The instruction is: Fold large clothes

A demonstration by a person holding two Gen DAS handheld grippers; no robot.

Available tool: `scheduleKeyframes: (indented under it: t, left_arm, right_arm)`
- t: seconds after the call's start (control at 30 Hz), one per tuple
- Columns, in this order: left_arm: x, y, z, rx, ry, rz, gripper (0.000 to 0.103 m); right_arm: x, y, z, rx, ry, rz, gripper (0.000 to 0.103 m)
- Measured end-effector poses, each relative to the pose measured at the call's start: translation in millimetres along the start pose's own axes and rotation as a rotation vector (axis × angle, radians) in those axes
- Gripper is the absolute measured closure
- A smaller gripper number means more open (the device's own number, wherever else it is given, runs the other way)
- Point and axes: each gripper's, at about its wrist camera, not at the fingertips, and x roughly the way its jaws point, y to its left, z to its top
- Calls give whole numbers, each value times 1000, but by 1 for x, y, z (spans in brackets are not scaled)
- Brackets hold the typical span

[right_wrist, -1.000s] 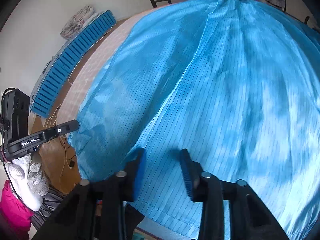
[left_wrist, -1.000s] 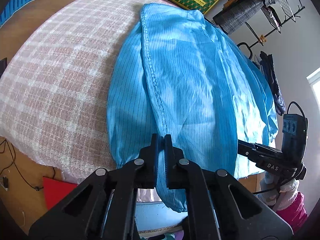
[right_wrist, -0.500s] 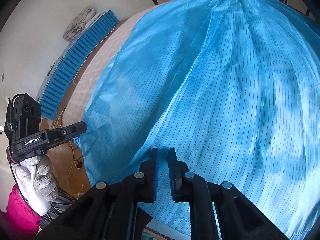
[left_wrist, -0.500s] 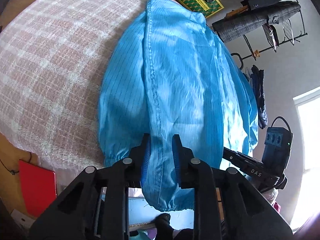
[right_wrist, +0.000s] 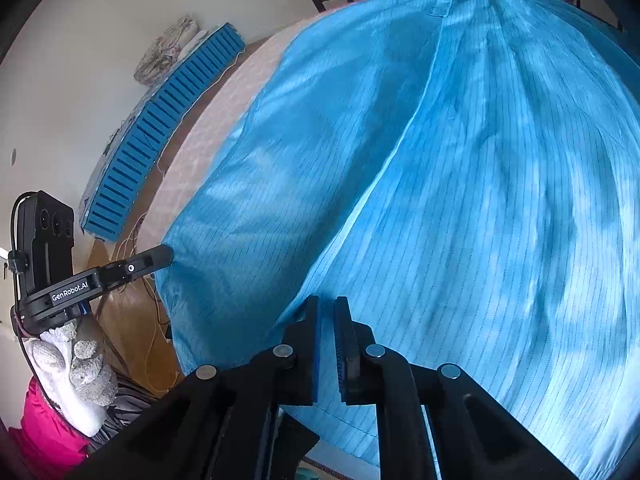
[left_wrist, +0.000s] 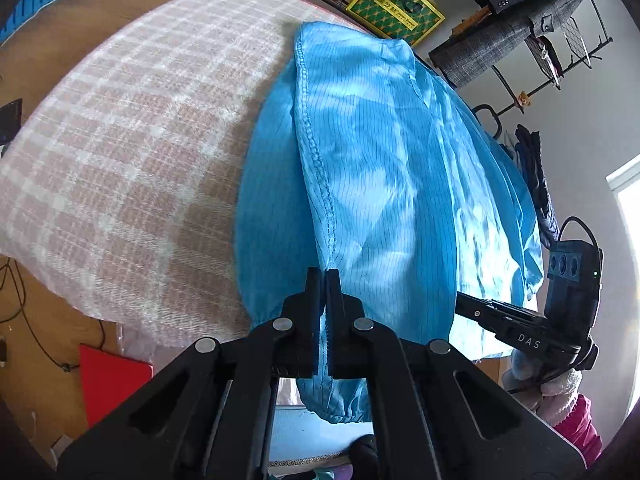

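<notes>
Checked bedding (left_wrist: 120,152) covers the surface, with a clothes rack (left_wrist: 520,40) off at two o'clock. On it lies the big blue garment (left_wrist: 380,180), its near edge spilling over the side at six o'clock. Left gripper (left_wrist: 324,280) has just closed and pinches the stitched seam; right gripper (right_wrist: 327,308), also just closing, pinches the hem beside the front fold, probably so both can lift one edge together for a fold. How much cloth sits between the right pads is hard to judge; the garment's right side is cut off.
</notes>
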Motion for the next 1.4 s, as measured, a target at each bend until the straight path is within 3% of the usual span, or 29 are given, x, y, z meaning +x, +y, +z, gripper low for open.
scheduleKeyframes:
  t: [0.1,0.2,0.37,0.57,0.6,0.63,0.7,0.77,0.8,0.87,0.9,0.93,0.97,1.03,1.1,1.17,1.27,1.3,1.33,1.4]
  left_arm:
    - [3,6,-4,16,21,54,103]
    - [16,14,-11,20,55,113,103]
    - [-7,16,-9,1,-14,65,103]
    - [-14,20,-6,-20,-32,36,103]
    - [-11,24,-4,-40,-15,13,94]
    - [-6,27,-3,-65,3,-11,70]
    - [0,30,-1,-101,11,-57,50]
    - [9,26,3,-86,30,-52,50]
    - [14,23,5,-74,37,-46,50]
    - [24,19,7,-64,55,-39,64]
    - [30,18,8,-60,72,-41,98]
    - [33,16,8,-54,82,-37,103]
    - [32,14,7,-46,71,-29,103]
    - [21,10,6,-26,33,-18,103]
    - [7,10,6,-11,-9,2,103]
    - [2,15,6,-12,-24,33,103]
    - [12,25,4,-43,17,38,103]
    - [13,29,5,-62,24,47,97]
    - [11,34,6,-83,20,50,77]
    - [2,44,10,-136,-31,45,52]
  right_arm:
    - [6,16,0,-33,3,17,103]
    - [15,24,0,-86,10,-64,103]
    - [17,17,5,-39,14,-26,103]
    - [16,32,3,-117,23,-123,103]
    - [13,34,3,-132,13,-148,103]
    - [8,35,3,-144,0,-161,103]
    - [-3,33,5,-136,-26,-151,98]
    - [-14,27,9,-114,-54,-128,82]
    - [-16,24,10,-100,-66,-117,66]
    - [-14,17,14,-71,-65,-90,63]
    - [-10,14,15,-57,-55,-84,63]
    - [-5,12,15,-48,-41,-79,64]
    - [1,10,14,-42,-26,-75,65]
    - [13,9,11,-35,5,-45,89]
    - [21,13,8,-44,14,-41,99]
    - [26,22,6,-81,10,-48,103]
    - [32,32,5,-128,10,-90,103]
    - [31,33,5,-133,7,-100,103]
    - [31,32,6,-133,5,-116,103]
    - [27,32,9,-132,-4,-146,103]
